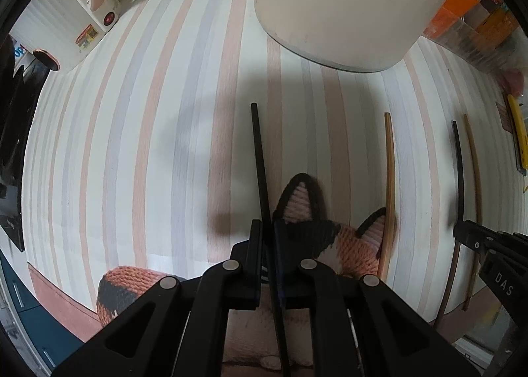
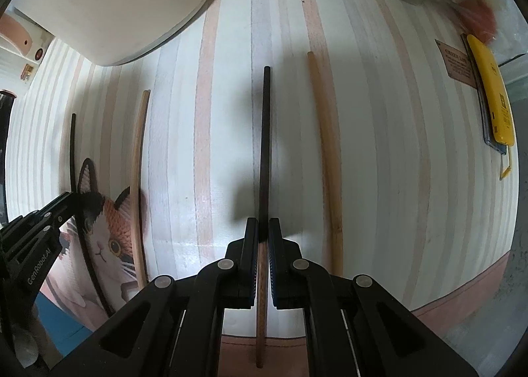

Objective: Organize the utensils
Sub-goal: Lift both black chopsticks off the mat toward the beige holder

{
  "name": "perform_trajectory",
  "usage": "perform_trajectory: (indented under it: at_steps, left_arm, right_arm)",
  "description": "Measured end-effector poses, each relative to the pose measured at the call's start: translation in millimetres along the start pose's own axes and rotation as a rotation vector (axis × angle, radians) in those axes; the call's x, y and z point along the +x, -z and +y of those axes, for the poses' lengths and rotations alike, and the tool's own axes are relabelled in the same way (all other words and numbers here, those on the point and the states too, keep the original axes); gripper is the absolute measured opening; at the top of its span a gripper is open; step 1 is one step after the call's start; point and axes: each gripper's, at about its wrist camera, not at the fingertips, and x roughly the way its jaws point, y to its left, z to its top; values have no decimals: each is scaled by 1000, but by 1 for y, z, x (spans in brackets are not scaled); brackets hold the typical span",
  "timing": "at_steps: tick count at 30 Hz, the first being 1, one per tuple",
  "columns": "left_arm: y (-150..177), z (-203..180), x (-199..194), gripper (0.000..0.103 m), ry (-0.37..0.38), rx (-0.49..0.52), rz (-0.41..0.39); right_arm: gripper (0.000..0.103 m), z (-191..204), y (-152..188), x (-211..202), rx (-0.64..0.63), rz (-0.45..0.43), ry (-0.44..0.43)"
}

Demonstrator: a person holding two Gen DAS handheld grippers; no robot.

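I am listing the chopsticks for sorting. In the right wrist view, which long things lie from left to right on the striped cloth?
Thin black chopstick → light wooden chopstick → dark chopstick held in the right tongs → light wooden chopstick → yellow case.

We saw a cloth (image 2: 379,162) striped in cream, pink and grey. Chopsticks were black (image 2: 265,132) and tan (image 2: 325,146); the knitted cat (image 2: 109,228) was orange, black and white.

Soft even light, dim shadows (fisheye bending, dark corners), mostly sharp.
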Motion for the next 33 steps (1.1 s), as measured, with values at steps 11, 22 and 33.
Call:
perform_trajectory:
  at_steps: [11, 22, 33]
  left_arm:
    - [-11, 32, -1, 4, -3, -104, 14]
    - [-22, 32, 3, 7, -29, -38, 46]
    - [-19, 29, 0, 7, -31, -39, 40]
  right_arm:
    - [6, 9, 3, -2, -2, -32, 8]
    - [7, 14, -15, 2, -31, 36, 5]
    - [7, 32, -28, -1, -75, 22, 58]
